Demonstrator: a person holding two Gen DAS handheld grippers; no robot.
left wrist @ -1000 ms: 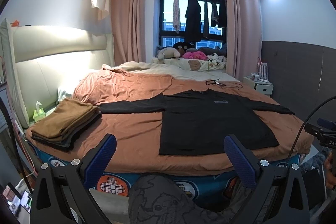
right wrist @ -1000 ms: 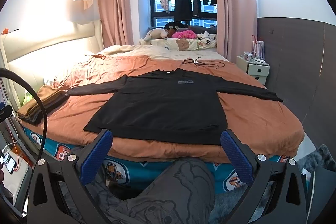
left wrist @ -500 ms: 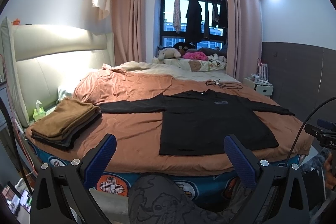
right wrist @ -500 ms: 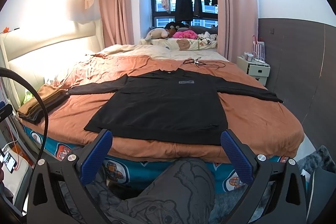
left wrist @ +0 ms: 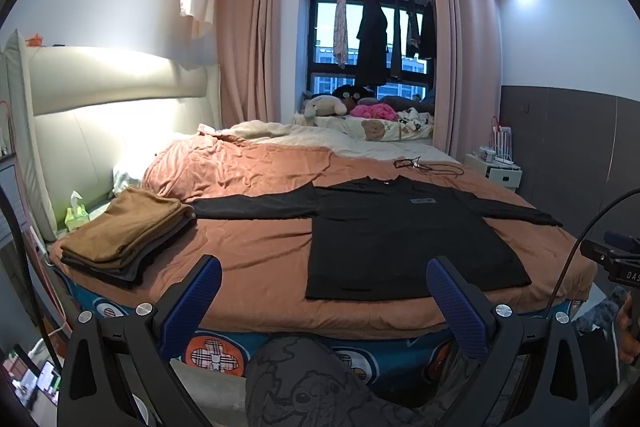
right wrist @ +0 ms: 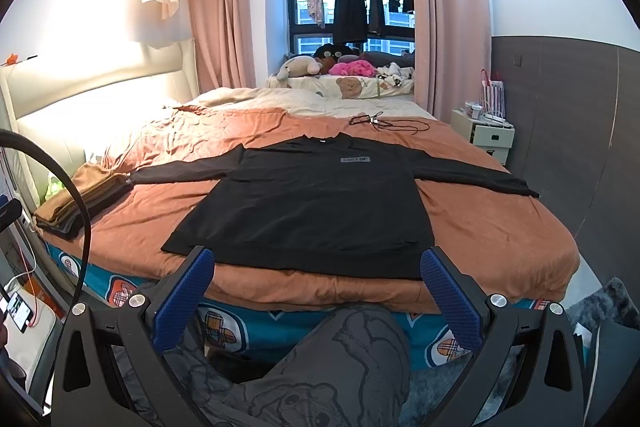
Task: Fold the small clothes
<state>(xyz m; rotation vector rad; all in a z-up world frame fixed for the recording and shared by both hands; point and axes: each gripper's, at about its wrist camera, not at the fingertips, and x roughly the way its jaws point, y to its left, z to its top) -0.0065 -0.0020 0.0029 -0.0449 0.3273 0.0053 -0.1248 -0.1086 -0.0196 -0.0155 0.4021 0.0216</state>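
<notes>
A black long-sleeved shirt lies flat and face up on the orange bedspread, sleeves spread to both sides; it also shows in the right wrist view. My left gripper is open and empty, held off the bed's near edge, left of the shirt's hem. My right gripper is open and empty, just short of the hem's middle.
A stack of folded brown and grey clothes sits at the bed's left near corner, also seen in the right wrist view. Cables lie beyond the collar. A white nightstand stands right. My knee is below.
</notes>
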